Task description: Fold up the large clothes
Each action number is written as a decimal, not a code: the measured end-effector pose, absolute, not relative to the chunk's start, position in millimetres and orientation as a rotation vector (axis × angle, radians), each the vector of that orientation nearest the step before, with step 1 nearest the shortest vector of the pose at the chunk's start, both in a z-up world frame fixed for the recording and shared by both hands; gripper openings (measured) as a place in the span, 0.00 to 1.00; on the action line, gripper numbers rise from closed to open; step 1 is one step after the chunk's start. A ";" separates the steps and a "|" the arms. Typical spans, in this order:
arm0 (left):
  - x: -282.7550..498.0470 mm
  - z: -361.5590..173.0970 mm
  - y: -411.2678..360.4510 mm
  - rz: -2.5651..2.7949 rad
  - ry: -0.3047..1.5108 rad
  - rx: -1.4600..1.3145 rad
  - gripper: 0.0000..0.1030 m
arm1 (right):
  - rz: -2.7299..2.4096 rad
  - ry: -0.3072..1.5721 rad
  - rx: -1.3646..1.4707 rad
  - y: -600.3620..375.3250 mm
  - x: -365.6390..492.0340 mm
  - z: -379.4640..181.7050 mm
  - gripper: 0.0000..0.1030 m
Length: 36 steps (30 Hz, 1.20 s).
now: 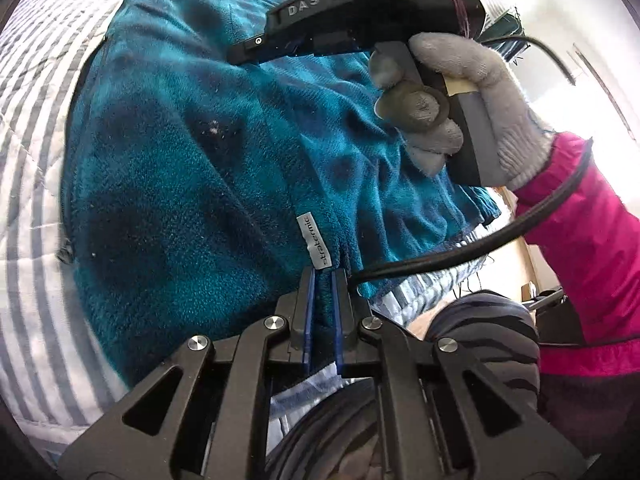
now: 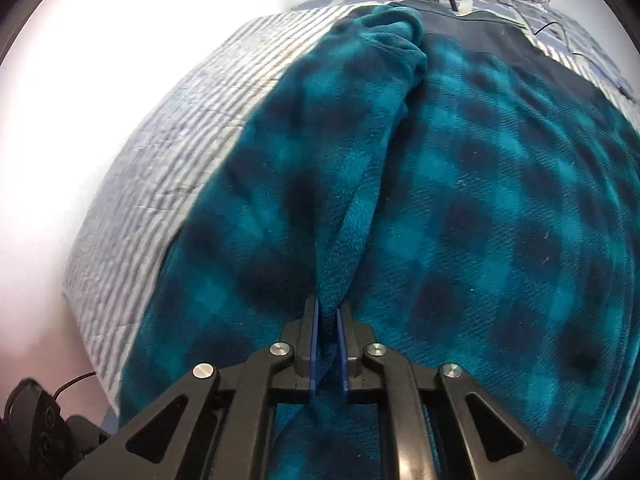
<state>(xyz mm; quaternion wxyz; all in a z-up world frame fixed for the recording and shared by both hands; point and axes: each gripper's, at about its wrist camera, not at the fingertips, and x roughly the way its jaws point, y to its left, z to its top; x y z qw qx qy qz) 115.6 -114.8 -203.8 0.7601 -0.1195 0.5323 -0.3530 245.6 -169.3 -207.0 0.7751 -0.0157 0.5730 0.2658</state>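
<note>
A striped quilt [image 1: 36, 184] covers the bed, and a teal checked fleece [image 1: 168, 184] lies spread over it, reaching to the bed's near edge. In the left wrist view the quilt shows along the left side, then the fleece fills the middle. The left tongs [image 1: 323, 276] are pressed together on a bunched fold of the fleece at its hem, just beside a small grey label [image 1: 314, 242] sewn to the cloth. Further right, a gloved hand [image 1: 472, 108] with a pink sleeve [image 1: 592, 232] grips the handle of the other tool, from which a black cable [image 1: 460, 256] loops down.

In the right wrist view the quilt again lies at the left, running to the bed's left edge, with the fleece over the middle and right. The right tongs [image 2: 328, 312] pinch a raised ridge of fleece between their blue pads [image 2: 315, 344]. A folded-over sleeve [image 2: 384, 40] of the fleece lies toward the far edge.
</note>
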 end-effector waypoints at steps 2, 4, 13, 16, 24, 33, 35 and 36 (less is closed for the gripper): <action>113.4 -194.3 -103.7 -0.777 1.151 -0.273 0.12 | 0.593 1.221 -0.007 -175.8 247.8 -192.9 0.22; 106.1 -181.4 -87.8 -0.777 1.115 -0.261 0.16 | 0.623 1.160 -0.005 -179.9 248.9 -172.6 0.27; 108.4 -150.2 -34.2 -0.561 0.958 -0.143 0.17 | 0.619 0.947 0.077 -158.3 315.6 -145.4 0.27; 119.1 -162.1 -37.2 -0.533 0.967 -0.132 0.17 | 0.574 0.935 0.098 -139.7 345.7 -166.5 0.27; 130.3 -204.0 -52.1 -0.531 1.025 -0.142 0.17 | 0.517 1.025 0.136 -130.5 396.7 -227.0 0.20; 129.9 -141.4 -33.9 -0.473 0.933 -0.124 0.17 | 0.496 0.937 0.162 -165.2 343.3 -140.8 0.29; 129.5 -112.6 -25.0 -0.459 0.878 -0.133 0.17 | 0.496 0.898 0.172 -182.3 317.0 -112.1 0.30; 128.5 -93.8 -20.5 -0.455 0.842 -0.137 0.17 | 0.491 0.881 0.171 -190.1 304.8 -100.7 0.31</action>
